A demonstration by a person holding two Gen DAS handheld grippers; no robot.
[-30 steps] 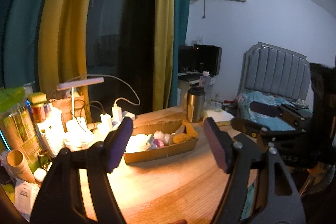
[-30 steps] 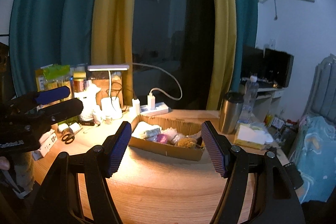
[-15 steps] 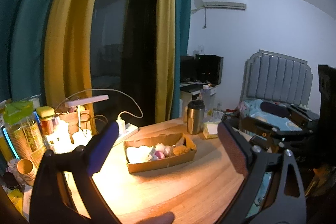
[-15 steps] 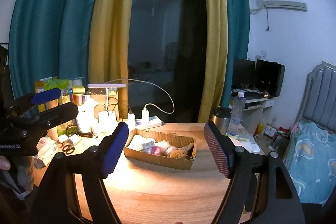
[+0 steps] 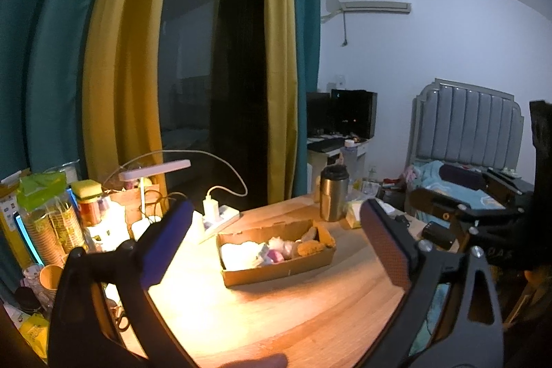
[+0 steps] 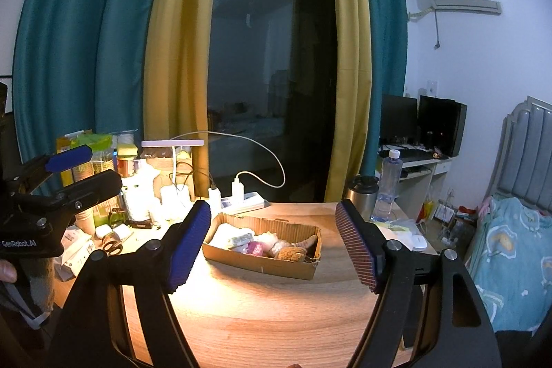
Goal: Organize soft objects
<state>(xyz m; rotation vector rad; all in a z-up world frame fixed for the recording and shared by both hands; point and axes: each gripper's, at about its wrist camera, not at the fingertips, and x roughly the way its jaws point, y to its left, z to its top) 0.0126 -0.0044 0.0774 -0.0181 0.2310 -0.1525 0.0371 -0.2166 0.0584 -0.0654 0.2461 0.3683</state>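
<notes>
A shallow cardboard box sits mid-table under lamp light. It holds several soft items: a white cloth, a pink piece and a brown sponge. My left gripper hovers short of the box on the near side, its jaws opening with nothing between them. My right gripper also stands open and empty, back from the box. Each gripper shows at the edge of the other's view.
On the wooden table stand a desk lamp, a power strip and a steel tumbler. Cups, jars and scissors crowd its left side. A water bottle stands at back right, a bed beyond.
Both grippers have risen and drawn back, so the box looks smaller and farther. The left jaws have spread much wider; the right jaws spread slightly.
</notes>
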